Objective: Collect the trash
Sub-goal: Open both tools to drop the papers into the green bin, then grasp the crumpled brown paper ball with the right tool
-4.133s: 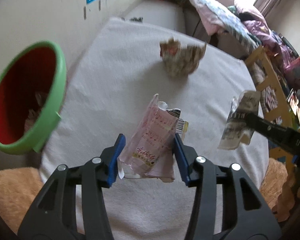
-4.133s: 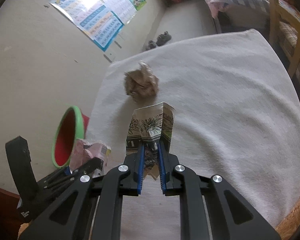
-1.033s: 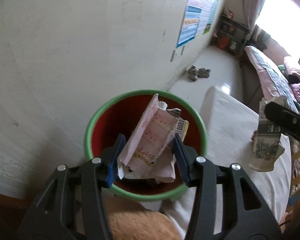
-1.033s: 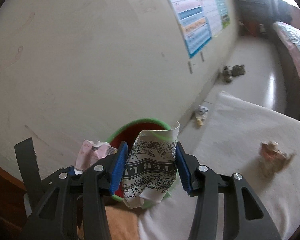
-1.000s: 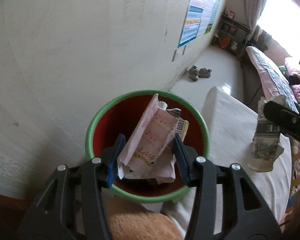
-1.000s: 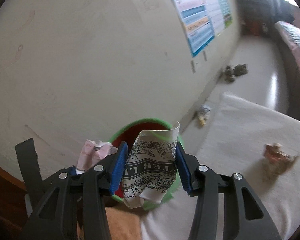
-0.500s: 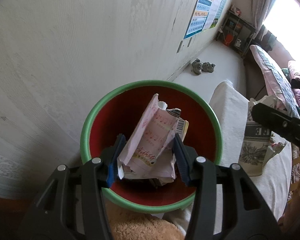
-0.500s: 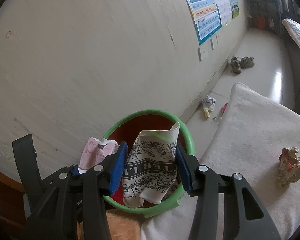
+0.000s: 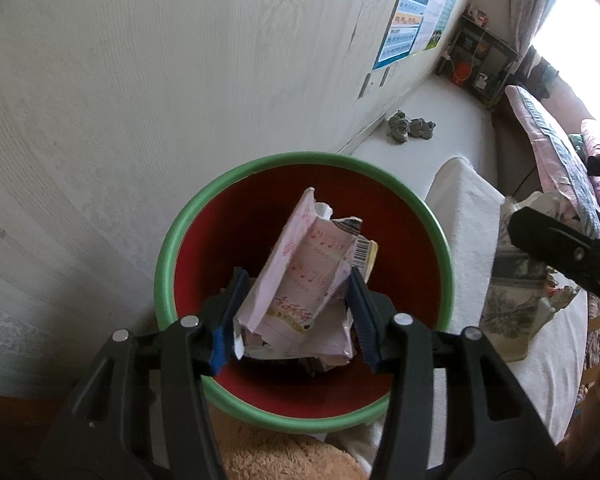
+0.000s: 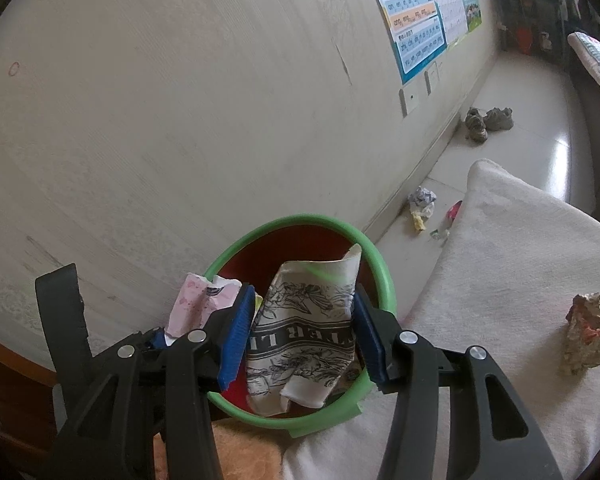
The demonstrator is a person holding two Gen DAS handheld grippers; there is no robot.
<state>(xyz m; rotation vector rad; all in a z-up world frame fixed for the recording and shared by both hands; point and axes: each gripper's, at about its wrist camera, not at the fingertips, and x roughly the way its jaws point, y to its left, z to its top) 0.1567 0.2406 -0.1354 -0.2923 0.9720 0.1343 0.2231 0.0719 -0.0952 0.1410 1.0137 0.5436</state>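
Green-rimmed bin (image 9: 168,264) with a red inside sits against the pale wall, at the near left corner of the white cloth-covered surface (image 10: 512,264).

Left gripper (image 9: 296,312) hangs over the bin mouth, pointing down into it. A crumpled pink wrapper (image 9: 300,284) with a barcode patch sits between its blue pads (image 9: 226,320). The jaws are opening; the wrapper edges look only lightly touched by the pads, and I can't tell if it is still pinched. More scrap lies in the bin bottom under it.

Right gripper (image 10: 300,336) is over the bin's right half, just right of the left one. A folded piece of black-and-white printed paper (image 10: 300,332) stands between its blue pads, bowed outward at the sides and touching both, so it is held at a half-wide spread. Its lower end hangs inside the green rim. In the right wrist view the pink wrapper (image 10: 200,304) pokes up just left of the right gripper's left finger.

A crumpled tan paper ball (image 10: 588,340) lies on the cloth, well right of the bin. Small scraps (image 10: 422,204) lie on the floor by the wall beyond the bin. A pair of shoes (image 10: 488,122) sits farther along the wall, under a blue poster (image 10: 416,24). An orange fuzzy surface (image 9: 276,456) shows at the near edge below the bin.
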